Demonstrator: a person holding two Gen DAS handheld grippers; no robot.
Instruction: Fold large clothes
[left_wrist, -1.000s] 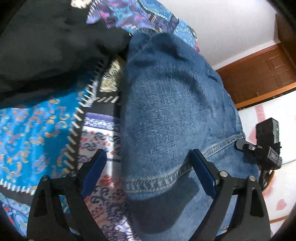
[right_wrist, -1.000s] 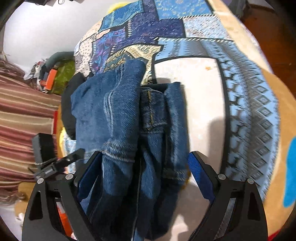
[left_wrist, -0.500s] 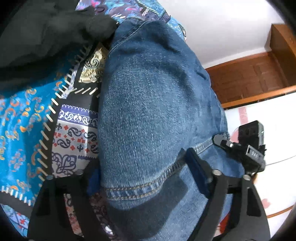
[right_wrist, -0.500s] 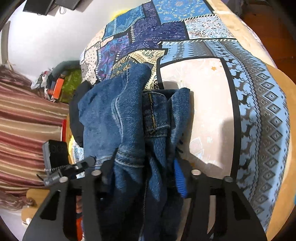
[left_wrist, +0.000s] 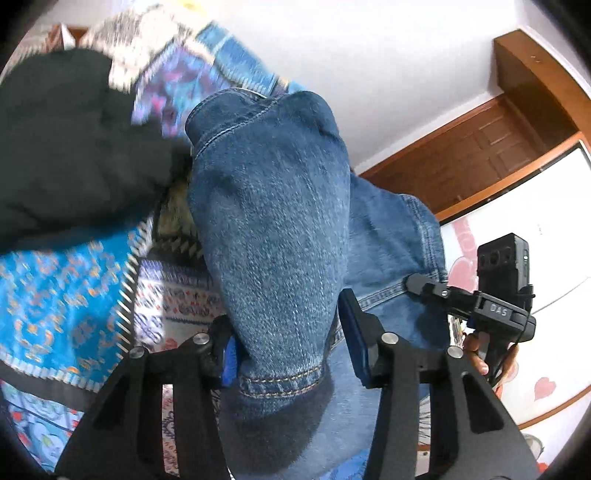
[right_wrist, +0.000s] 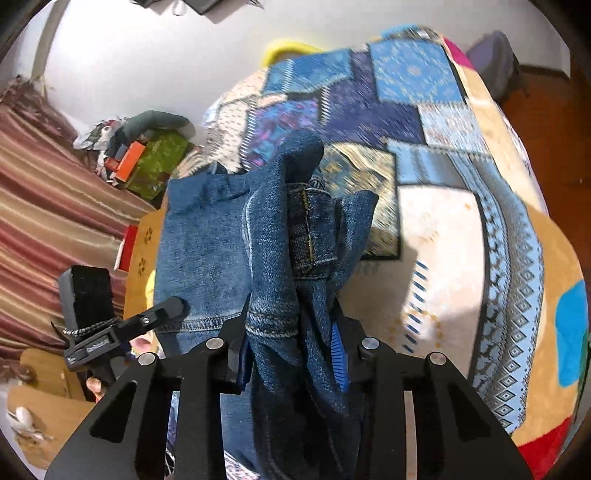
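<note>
A pair of blue denim jeans (left_wrist: 273, 229) lies bunched on a patchwork bedspread (left_wrist: 55, 295). My left gripper (left_wrist: 288, 354) is shut on a hemmed end of the jeans and lifts it off the bed. My right gripper (right_wrist: 291, 350) is shut on a bunched fold of the same jeans (right_wrist: 207, 251), near the waistband seam. The right gripper also shows in the left wrist view (left_wrist: 495, 295), and the left gripper in the right wrist view (right_wrist: 110, 332).
A black garment (left_wrist: 66, 155) lies on the bedspread at upper left. The bedspread (right_wrist: 461, 240) stretches to the right. Striped curtains (right_wrist: 44, 206) and a cluttered pile (right_wrist: 140, 155) are at left. A wooden door (left_wrist: 480, 155) is behind.
Both grippers closed from wide open onto the jeans, then lifted the cloth; the denim now rises toward the cameras and the bed has dropped lower in view.
</note>
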